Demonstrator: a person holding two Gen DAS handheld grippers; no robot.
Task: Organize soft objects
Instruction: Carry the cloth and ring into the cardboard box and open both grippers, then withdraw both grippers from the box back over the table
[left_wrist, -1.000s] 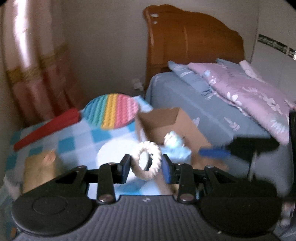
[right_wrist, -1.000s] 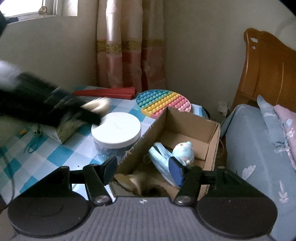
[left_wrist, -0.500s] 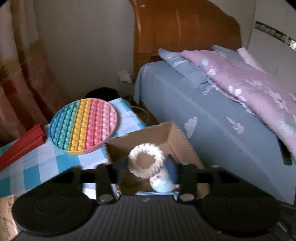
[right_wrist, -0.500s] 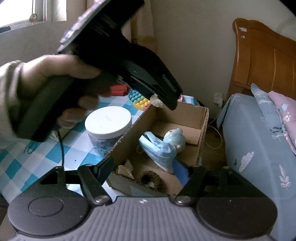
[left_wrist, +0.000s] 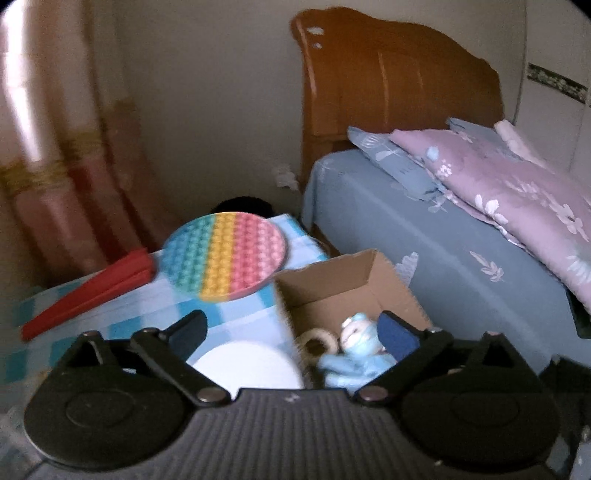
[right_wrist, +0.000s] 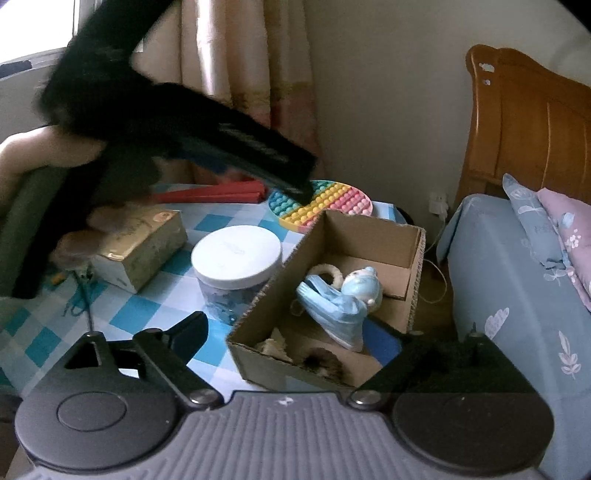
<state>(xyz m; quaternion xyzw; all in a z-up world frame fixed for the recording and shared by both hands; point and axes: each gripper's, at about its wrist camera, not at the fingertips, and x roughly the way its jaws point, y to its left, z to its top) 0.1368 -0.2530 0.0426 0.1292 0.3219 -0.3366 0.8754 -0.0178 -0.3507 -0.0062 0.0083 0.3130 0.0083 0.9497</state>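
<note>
An open cardboard box (right_wrist: 413, 258) sits at the table's right edge, and also shows in the left wrist view (left_wrist: 354, 284). In it lie a cream ring (right_wrist: 328, 271), which also shows in the left wrist view (left_wrist: 319, 341), a blue plush doll (right_wrist: 364, 288), blue cloth (right_wrist: 332, 306) and a dark ring (right_wrist: 323, 360). My left gripper (left_wrist: 291, 332) is open and empty above the box's left wall. In the right wrist view the left gripper (right_wrist: 291, 177) hangs over the table. My right gripper (right_wrist: 291, 332) is open and empty, near the box's front.
On the blue checked tablecloth (right_wrist: 155, 306) stand a white-lidded jar (right_wrist: 236, 254), a gold box (right_wrist: 144, 243), a rainbow pop-it disc (right_wrist: 332, 203) and a red folded fan (right_wrist: 210, 194). A bed (right_wrist: 517, 295) with wooden headboard stands right of the table.
My left gripper has opened and let go of the cream ring, which now lies in the box. The left gripper has pulled back and up. My right gripper has stayed open.
</note>
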